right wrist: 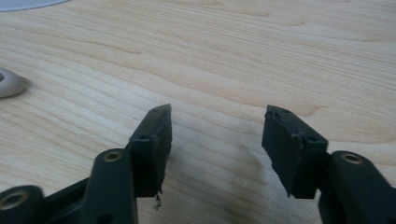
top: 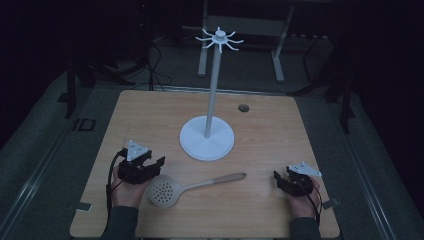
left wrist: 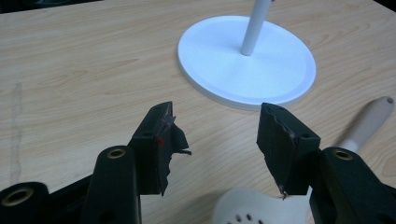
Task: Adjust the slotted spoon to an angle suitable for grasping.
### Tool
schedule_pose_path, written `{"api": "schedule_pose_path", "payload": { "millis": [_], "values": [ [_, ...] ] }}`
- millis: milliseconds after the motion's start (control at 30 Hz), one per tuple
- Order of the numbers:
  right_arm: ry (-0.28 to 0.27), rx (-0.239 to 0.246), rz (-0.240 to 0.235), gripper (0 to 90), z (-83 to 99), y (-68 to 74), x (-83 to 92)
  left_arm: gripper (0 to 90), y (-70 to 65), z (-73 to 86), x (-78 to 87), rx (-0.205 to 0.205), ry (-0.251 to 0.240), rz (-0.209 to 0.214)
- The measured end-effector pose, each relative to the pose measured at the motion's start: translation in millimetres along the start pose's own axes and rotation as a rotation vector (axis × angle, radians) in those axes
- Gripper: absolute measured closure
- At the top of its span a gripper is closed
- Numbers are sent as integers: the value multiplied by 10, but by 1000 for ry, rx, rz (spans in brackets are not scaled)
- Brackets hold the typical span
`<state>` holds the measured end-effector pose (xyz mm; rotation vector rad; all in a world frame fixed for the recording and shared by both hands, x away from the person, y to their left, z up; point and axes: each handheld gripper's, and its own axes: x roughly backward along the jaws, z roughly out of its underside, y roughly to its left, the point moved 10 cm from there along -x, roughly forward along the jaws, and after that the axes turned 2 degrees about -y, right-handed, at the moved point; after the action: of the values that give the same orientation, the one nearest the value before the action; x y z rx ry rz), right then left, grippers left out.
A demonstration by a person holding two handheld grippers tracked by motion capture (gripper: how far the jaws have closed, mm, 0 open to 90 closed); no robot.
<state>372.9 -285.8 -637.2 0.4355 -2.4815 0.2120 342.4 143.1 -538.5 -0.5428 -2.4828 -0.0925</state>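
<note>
Near the table's (top: 150, 107) front edge, the left gripper (top: 150, 167) is hovering with jaws spread, empty, just beside the bowl of the slotted spoon (top: 167, 191). The spoon's handle is running right and slightly away (toward the right gripper (top: 280, 181), also spread, farther off). Beyond, the white hook stand (top: 207, 138) is standing mid-table.

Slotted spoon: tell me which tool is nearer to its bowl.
Left. The left tool hovers just above-left of the slotted spoon bowl; the right tool sits beyond the handle's far end, well apart.
</note>
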Motion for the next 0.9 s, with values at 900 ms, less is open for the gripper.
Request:
{"api": "schedule_pose_path", "payload": {
  "millis": [900],
  "values": [
    [-18, -2, -2, 454, -14, -3, 18, 525, -322, -172, -172, -79, 30, 137]
  ]
}}
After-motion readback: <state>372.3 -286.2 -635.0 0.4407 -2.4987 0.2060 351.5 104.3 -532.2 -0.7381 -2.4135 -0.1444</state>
